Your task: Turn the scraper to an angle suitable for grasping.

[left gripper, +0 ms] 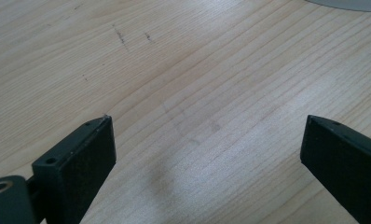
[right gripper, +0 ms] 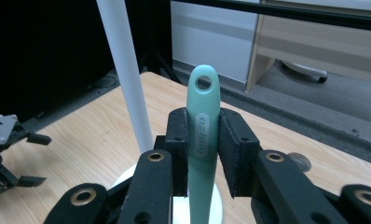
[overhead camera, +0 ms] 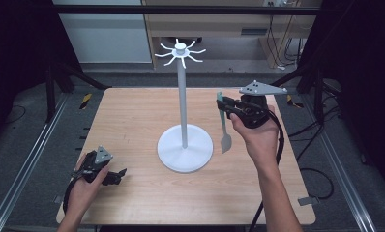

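- spatula, mint green and slim, stands upright between the jaws of the right gripper, which are clamped on its handle from both sides.
- its handle tip is rounded and pierced by a round hanging hole, seen in the right gripper view just above the pads; below the hole a small oval label carries pale lettering too blurred to read.
- in the high view the spatula hangs down from the right gripper, its narrow shaft ending in a small, flat, paler blade that hovers above the wooden table, just to the right of the stand's base.
- the blade looks greyish white against the green shaft, wider than the handle and squared at its lower edge.
- white hanging stand rises from a round base in the middle of the table, a thin pole topped by a ring of curved hooks; the spatula is held beside the pole, well below the hooks and apart from the pole.
- in the right gripper view the pole passes to the left of the handle, not touching it.
- left gripper rests low at the table's near left corner in the person's hand, its jaws spread wide apart with bare wood between them, as the left gripper view shows.
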Available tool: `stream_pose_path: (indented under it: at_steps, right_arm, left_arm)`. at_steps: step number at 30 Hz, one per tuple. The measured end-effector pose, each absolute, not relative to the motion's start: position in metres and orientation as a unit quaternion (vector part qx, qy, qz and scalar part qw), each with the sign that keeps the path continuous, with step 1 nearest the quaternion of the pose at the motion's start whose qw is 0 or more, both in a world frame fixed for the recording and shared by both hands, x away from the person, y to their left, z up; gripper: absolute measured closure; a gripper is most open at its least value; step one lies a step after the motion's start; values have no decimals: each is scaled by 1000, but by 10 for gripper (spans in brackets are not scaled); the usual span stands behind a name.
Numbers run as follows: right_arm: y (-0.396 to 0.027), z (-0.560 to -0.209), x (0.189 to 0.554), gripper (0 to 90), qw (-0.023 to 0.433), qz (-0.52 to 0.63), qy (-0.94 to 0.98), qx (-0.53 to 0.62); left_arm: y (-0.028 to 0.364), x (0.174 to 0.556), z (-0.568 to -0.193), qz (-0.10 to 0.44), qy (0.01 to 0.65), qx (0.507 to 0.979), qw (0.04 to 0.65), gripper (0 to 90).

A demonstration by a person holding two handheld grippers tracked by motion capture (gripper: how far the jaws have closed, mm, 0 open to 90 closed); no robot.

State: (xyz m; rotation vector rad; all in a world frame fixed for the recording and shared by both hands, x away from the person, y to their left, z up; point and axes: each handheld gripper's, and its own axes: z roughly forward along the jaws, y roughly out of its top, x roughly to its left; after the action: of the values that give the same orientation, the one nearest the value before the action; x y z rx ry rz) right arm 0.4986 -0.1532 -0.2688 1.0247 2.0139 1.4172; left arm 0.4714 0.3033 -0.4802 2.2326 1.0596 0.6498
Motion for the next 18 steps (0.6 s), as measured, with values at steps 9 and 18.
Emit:
stream_pose_path:
  at_steps: [9, 18]
  right_arm:
    - [-148, -262, 498, 745, 236, 525, 730, 367]
    - [-146, -254, 495, 745, 241, 529, 730, 361]
  left_arm:
    - [304, 471, -480, 244, 397, 835, 291, 30]
    - [305, 471, -480, 244, 398, 835, 290, 30]
